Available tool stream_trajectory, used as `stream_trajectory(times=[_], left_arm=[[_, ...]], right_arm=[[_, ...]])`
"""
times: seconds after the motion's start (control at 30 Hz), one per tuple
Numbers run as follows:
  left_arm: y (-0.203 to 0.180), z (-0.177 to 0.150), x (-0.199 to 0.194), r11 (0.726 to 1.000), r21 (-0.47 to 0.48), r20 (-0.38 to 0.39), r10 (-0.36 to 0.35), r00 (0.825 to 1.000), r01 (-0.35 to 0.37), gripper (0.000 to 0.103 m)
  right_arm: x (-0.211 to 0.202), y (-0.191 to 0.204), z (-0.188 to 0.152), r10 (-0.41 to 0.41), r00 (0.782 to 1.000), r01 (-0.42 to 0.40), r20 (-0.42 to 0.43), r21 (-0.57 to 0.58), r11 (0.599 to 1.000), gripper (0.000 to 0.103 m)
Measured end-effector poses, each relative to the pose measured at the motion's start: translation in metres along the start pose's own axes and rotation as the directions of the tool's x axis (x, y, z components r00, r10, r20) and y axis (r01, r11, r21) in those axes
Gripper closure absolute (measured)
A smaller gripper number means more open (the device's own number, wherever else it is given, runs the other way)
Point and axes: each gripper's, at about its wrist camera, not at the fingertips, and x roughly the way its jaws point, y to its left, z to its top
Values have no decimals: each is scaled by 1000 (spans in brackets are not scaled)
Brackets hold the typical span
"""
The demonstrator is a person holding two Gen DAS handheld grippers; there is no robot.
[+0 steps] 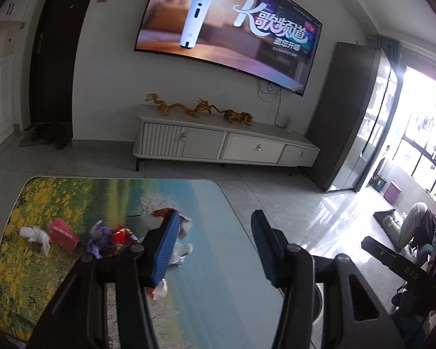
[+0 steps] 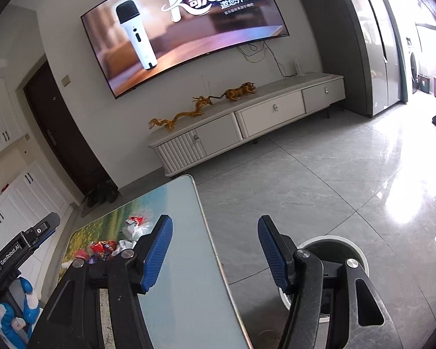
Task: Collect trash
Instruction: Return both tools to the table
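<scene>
Trash lies on the table with the landscape print: a crumpled white tissue, a pink packet, purple and red wrappers, and white and red scraps. My left gripper hovers above the table's right half, open, with nothing between its blue pads. A small white and red scrap shows just under its left finger; I cannot tell whether they touch. My right gripper is open and empty over the table's right edge. A round white bin stands on the floor behind its right finger.
A white TV cabinet with golden figures stands under a wall TV. Grey tiled floor spreads to the right. A gloved hand holds the left device. A seated person is at far right.
</scene>
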Motion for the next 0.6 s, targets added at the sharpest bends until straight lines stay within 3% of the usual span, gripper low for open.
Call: stream_trajectory(times=[0.27,0.6], left_arm=[[88,-9,10,982,-146,-30,118,993,-121,55],[157,-47,72,933,-264,-190,197,962,-244,56]], right_arm=[[41,71,2,120,989,-130,-85,-122,984,41],[148,136,-39,205,928,-274,-311,-194,942,41]])
